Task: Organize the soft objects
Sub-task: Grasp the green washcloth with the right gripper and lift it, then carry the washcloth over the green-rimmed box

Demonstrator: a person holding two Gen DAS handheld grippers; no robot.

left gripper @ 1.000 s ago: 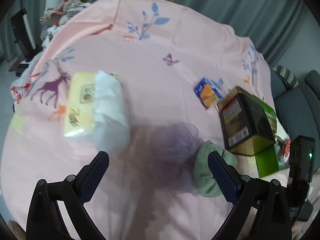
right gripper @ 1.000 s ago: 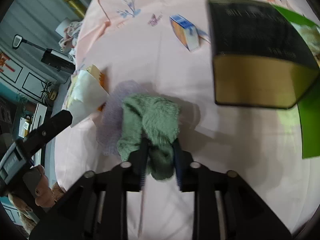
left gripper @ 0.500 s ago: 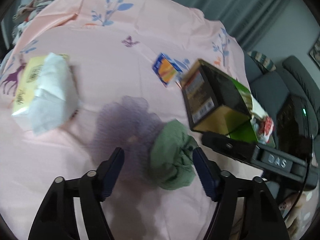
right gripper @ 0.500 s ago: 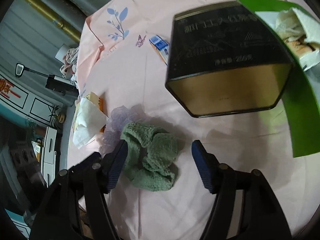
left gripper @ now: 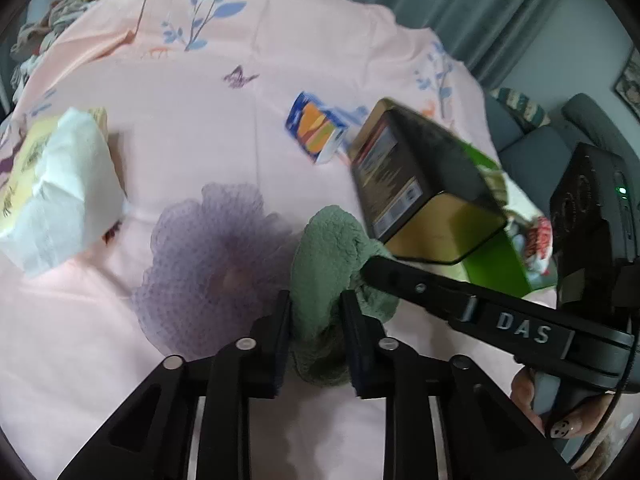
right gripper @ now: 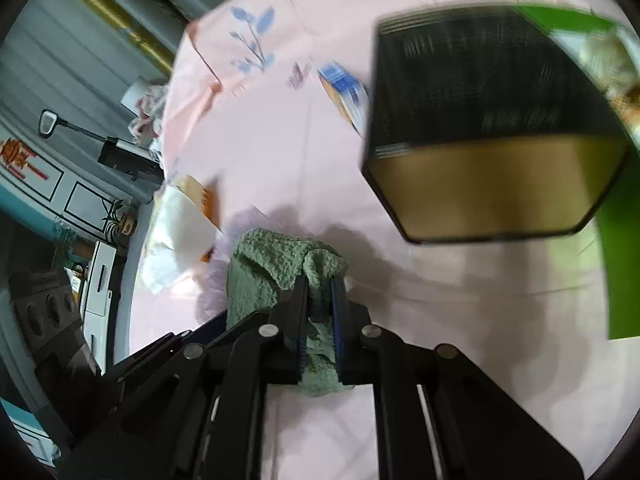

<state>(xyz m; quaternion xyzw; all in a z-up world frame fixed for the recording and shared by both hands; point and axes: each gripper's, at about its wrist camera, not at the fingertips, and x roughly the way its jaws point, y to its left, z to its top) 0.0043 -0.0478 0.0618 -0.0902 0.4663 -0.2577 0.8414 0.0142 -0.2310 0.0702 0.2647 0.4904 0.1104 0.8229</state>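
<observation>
"DAS" in pale letters on right gripper (left gripper: 362,270) arm; writing on black-and-gold tin (left gripper: 420,184) too blurred to read. Green towel (left gripper: 328,256): fuzzy, bunched, on pink tablecloth (left gripper: 240,128), touching purple mesh cloth (left gripper: 208,240). Left gripper (left gripper: 314,312) clamped narrow on towel; right gripper pinching same towel from opposite side.

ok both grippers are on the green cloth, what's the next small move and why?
Probably lift slightly and draw the two grippers apart to spread the fuzzy green cloth. The left gripper and right gripper are each shut on a fold of it, it is bunched up, and it partly overlaps the purple mesh fabric on the pink sheet.
</observation>
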